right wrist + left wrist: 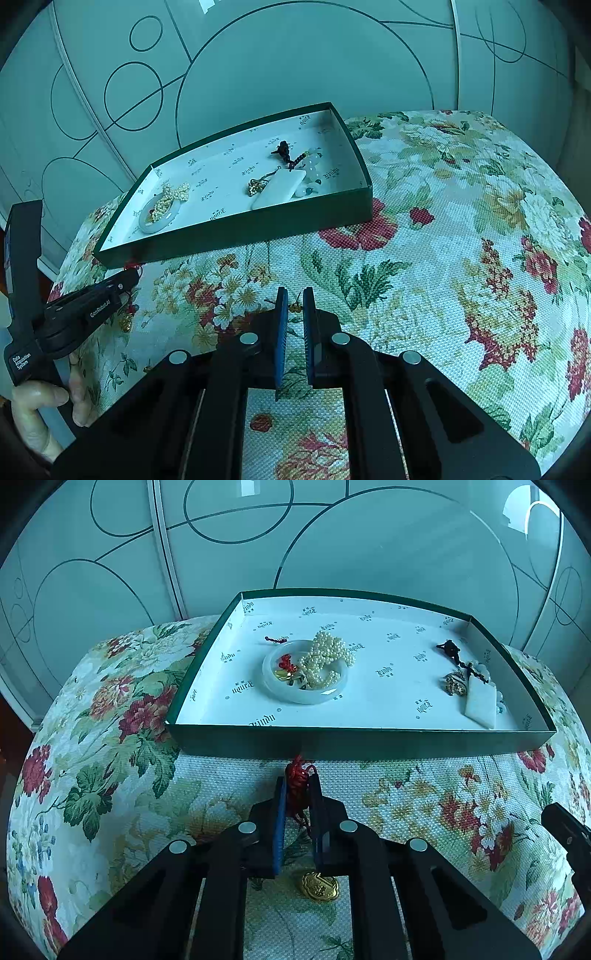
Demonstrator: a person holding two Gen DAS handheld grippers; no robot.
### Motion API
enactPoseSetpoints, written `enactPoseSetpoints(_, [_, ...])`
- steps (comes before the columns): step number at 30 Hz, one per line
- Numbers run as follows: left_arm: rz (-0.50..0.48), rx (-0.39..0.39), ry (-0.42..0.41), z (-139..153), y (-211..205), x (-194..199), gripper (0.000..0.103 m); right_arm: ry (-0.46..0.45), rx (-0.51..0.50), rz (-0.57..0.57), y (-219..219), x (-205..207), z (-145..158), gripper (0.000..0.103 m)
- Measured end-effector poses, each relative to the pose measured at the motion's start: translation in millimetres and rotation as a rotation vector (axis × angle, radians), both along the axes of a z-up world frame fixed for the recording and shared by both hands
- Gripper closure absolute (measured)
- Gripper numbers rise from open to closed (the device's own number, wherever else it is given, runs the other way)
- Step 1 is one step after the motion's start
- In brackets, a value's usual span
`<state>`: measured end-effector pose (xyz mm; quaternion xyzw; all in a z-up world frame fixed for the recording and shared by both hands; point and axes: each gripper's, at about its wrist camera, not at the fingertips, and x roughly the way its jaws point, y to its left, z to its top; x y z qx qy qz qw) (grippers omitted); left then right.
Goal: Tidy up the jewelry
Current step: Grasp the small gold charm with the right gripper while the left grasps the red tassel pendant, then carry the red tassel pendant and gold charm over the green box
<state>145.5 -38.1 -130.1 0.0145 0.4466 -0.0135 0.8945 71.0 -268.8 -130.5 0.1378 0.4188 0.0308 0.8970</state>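
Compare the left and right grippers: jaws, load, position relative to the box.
The left gripper has its jaws clamped on a red knotted cord with a gold pendant dangling below; the right gripper grips no such cord, only a small gold-brown piece shows in the narrow gap between its jaws. The left sits close to the green box's front wall; the right is farther back over the floral cloth. Both have blue-padded black fingers.
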Motion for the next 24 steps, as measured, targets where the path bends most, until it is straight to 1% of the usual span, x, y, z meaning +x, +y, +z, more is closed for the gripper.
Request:
enactPoseSetpoints(5, [0.001, -0.001, -0.021, 6.0, -0.6, -5.5, 0.093, -0.001, 0.004, 0.0, -0.2, 0.5, 0.8, 0.095])
enactPoseSetpoints(10, [-0.007, -0.018, -0.053, 21.1, -0.5, -12.6, 0.093, -0.012, 0.001, 0.005, 3.2, -0.5, 6.0, 0.095])
enactPoseSetpoints(18, [-0.022, -0.042, -0.115, 48.3, 1.1, -29.7, 0.093, -0.044, -0.01, 0.016, 10.8, -7.2, 21.7, 0.095])
enactPoseSetpoints(24, [-0.025, -0.061, -0.162, 68.3, 3.6, -32.7, 0.093, -0.077, -0.019, 0.032, 19.4, -6.8, 36.4, 0.095])
